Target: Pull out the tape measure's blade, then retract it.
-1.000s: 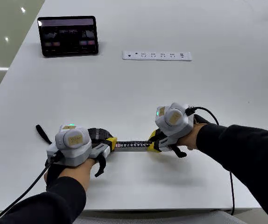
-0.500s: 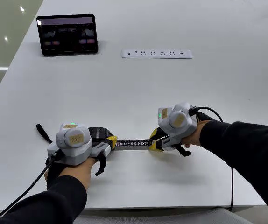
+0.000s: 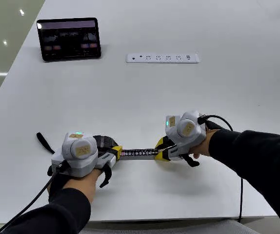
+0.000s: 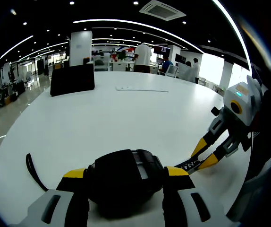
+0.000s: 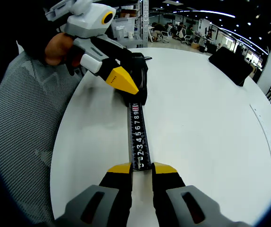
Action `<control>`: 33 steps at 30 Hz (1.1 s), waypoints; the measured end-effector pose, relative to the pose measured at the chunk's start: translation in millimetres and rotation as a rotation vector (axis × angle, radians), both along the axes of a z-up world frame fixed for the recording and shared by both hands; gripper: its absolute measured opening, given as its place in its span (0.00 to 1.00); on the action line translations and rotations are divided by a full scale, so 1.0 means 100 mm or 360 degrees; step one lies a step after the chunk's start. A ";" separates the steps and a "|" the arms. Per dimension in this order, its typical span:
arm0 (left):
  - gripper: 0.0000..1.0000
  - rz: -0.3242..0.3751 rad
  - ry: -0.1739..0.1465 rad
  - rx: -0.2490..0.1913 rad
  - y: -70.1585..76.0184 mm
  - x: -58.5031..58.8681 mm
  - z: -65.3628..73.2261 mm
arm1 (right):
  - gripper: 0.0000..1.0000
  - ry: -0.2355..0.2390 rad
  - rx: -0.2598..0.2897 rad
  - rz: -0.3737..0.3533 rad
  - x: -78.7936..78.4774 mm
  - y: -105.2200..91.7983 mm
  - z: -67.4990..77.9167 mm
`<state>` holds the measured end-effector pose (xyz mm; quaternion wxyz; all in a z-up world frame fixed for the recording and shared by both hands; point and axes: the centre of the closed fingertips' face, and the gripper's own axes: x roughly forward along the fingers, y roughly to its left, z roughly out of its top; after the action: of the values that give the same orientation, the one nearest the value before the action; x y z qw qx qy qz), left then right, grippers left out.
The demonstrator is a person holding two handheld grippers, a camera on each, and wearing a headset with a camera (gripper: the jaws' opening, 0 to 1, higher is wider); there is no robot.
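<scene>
A black tape measure (image 3: 105, 143) lies on the white table (image 3: 145, 97) near its front edge. My left gripper (image 3: 111, 153) is shut on its body, one yellow-tipped jaw on each side (image 4: 126, 171). A short length of blade (image 3: 139, 152) runs rightward along the table from the case. In the right gripper view the numbered blade (image 5: 140, 137) leads from the case (image 5: 138, 75) to my right gripper (image 5: 142, 168), which is shut on the blade's end. The right gripper (image 3: 159, 150) stands just right of the left one, also seen in the left gripper view (image 4: 206, 153).
A dark tablet (image 3: 70, 38) stands at the back left and a white power strip (image 3: 162, 58) lies at the back middle. The tape measure's black wrist strap (image 3: 44, 142) trails to the left. A black cable (image 3: 240, 195) hangs off the front edge by the right sleeve.
Both grippers have drifted slightly to the right. The length of blade drawn out between them looks about the same.
</scene>
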<state>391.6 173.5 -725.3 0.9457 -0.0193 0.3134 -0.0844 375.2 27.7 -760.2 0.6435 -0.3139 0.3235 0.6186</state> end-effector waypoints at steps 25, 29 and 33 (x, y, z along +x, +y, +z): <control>0.57 0.0012 0.0023 -0.0109 0.03 -0.02 0.02 | 0.11 0.0039 0.0072 -0.0023 0.01 0.18 0.01; 0.57 0.0014 0.0024 -0.0114 0.03 -0.02 0.02 | 0.11 0.0049 0.0083 -0.0031 0.00 0.25 0.01; 0.57 0.0014 0.0025 -0.0116 0.03 -0.02 0.02 | 0.11 0.0048 0.0089 -0.0027 0.00 0.30 0.00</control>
<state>389.7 176.3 -722.9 0.9422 -0.0558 0.3174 -0.0915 375.2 58.2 -759.8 0.6523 -0.2837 0.3184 0.6266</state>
